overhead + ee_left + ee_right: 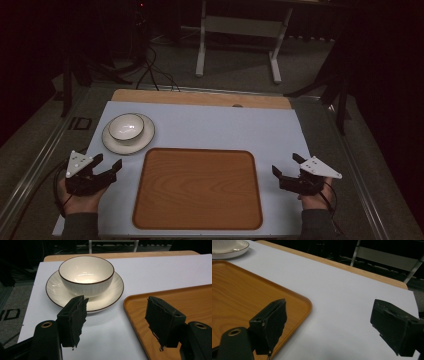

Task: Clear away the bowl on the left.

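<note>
At the left edge of the white table mat [210,127], the left gripper [106,165] rests in the person's left hand [80,200], its jaws spread wide with nothing between them. Just beyond it, a cream bowl [126,126] with a dark rim sits upright on a matching saucer [112,142]. A wooden tray [197,187] lies bare at the centre, near the saucer but apart from it. At the right edge, the right gripper [286,167], in the right hand [315,200], gapes equally wide and holds nothing.
</note>
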The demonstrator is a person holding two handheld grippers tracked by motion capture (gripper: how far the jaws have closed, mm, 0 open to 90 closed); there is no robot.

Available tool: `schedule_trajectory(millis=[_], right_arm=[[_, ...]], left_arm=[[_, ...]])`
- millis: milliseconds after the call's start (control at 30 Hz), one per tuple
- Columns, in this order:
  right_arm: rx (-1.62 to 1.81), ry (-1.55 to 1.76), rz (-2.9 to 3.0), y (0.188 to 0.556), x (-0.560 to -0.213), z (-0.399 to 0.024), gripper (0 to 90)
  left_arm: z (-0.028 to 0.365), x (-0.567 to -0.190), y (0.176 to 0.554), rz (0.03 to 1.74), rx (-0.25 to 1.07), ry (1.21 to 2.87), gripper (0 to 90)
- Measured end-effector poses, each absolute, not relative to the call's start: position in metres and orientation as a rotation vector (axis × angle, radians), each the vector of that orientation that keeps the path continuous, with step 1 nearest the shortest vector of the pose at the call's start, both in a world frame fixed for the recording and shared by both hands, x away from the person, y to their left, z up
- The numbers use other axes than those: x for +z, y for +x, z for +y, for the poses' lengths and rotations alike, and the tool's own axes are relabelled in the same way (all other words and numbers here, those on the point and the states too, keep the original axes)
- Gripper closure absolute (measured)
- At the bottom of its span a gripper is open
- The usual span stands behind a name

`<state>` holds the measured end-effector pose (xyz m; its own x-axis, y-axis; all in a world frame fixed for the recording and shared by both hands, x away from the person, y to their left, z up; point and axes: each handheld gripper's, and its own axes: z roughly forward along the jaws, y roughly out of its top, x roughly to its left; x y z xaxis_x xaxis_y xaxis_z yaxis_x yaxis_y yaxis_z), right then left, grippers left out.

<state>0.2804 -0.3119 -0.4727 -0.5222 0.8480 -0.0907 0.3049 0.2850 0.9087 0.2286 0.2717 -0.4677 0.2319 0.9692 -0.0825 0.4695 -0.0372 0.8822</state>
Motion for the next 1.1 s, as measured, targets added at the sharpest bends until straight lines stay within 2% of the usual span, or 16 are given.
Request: schedule_trajectory(millis=[1100], right_arm=[[1.201, 1.002, 1.995, 0.280, -0.474, -0.308, 13.2]], left_arm=[[0.275, -0.444, 0.262, 1.395, 0.809, 1.615, 32.0]])
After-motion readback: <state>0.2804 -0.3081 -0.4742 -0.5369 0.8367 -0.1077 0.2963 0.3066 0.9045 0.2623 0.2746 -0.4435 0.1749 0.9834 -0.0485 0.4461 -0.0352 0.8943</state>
